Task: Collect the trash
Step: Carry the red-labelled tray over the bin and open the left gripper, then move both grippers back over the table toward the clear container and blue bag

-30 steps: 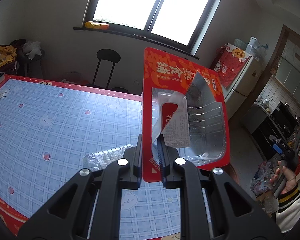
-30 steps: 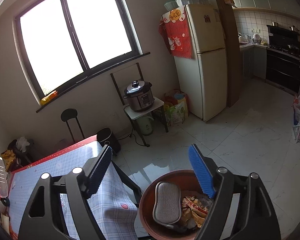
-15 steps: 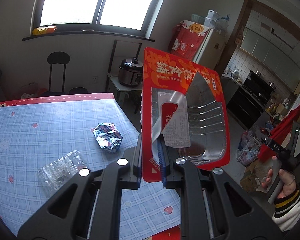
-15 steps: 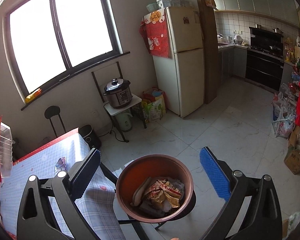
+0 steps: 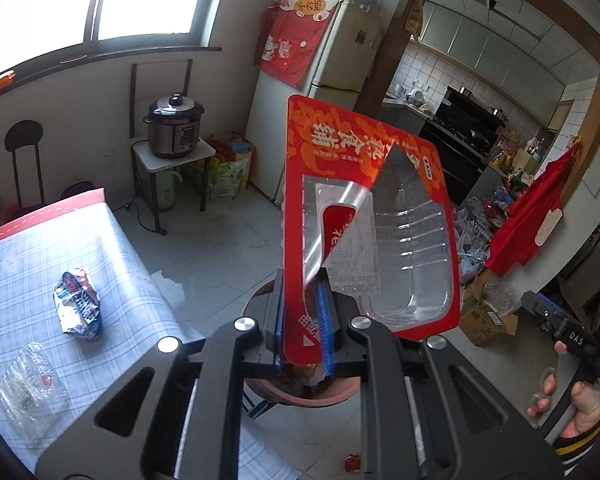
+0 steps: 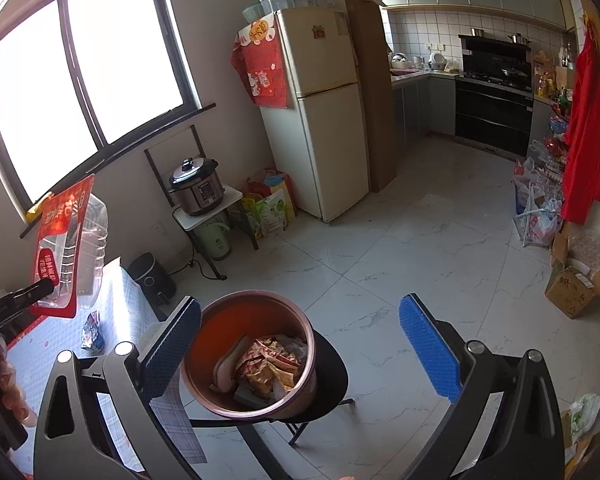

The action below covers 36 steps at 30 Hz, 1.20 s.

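Your left gripper (image 5: pixel 302 320) is clamped on the red snack package (image 5: pixel 364 216) by its bottom edge; the package stands near upright, long axis running up and tipped slightly right, printed header on top, clear tray window and peeled film facing the camera. From the right wrist view the same package (image 6: pixel 62 248) shows at the far left, held over the table edge. Left to right in the left view: blue checked tablecloth table (image 5: pixel 24 264) carrying a clear plastic container (image 5: pixel 28 392) and a crumpled foil wrapper (image 5: pixel 78 306), then grey tile floor, a pressure cooker (image 5: pixel 174 126) on a small stand, a fridge (image 5: pixel 320 92), the kitchen beyond. The brown trash bowl (image 6: pixel 252 354) sits on a black stool (image 6: pixel 332 376) just off the table corner, already holding wrappers; in the left view it is directly under your clamped jaws. Your right gripper (image 6: pixel 300 356) has its jaws spread wide, nothing between the pads, framing the bowl. Your right hand (image 5: pixel 572 396) shows at the lower right of the left view. Versus a second ago: the left view swung from window and table across to the kitchen, the package now over the bowl, grip unchanged; the bowl sits more centred and fuller in the right view
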### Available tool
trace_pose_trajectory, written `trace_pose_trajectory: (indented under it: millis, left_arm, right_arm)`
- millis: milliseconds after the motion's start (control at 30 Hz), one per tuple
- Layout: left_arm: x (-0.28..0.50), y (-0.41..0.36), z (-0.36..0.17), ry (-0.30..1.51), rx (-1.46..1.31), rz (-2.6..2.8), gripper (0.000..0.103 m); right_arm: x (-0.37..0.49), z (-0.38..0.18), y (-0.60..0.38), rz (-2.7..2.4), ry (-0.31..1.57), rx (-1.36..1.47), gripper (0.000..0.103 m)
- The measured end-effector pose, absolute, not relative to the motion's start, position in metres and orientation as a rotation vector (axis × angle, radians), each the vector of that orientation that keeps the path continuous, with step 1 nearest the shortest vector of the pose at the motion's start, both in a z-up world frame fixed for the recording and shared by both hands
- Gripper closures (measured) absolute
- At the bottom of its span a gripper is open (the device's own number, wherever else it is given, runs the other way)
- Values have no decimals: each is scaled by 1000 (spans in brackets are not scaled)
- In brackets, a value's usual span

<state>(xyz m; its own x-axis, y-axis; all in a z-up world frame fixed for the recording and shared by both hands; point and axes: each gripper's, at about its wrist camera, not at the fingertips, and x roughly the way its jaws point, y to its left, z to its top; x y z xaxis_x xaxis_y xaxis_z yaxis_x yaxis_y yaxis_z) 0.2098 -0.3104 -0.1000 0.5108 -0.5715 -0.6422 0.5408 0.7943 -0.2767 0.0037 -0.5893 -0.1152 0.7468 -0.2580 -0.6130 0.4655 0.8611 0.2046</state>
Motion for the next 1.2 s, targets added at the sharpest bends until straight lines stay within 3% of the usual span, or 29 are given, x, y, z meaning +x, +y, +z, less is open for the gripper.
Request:
trace_pose_trajectory:
  millis: [67, 133, 167, 200, 500, 967, 1200]
  left_arm:
    - [213, -331, -103, 795, -36, -689, 83]
    - [217, -347, -104, 793, -27, -718, 49]
    - [215, -350, -104, 771, -29, -727, 16]
    - [212, -350, -102, 734, -38, -726, 9]
    - [188, -300, -96, 692, 4, -625, 6]
    - [144, -123, -80, 655, -48, -285, 6]
    - [116, -40, -111, 697, -96, -173, 6]
  right_arm:
    - [-2, -118, -598, -422, 610, 366, 6]
    - [-6, -121, -605, -431, 614, 377, 6]
    - [-8, -123, -608, -434, 618, 381, 6]
    - [-10, -125, -609, -437, 621, 382, 6]
    - [-15, -132, -606, -421, 624, 405, 6]
    - [23, -138, -510, -254, 690, 302, 6]
    - [40, -156, -460, -167, 734, 313, 6]
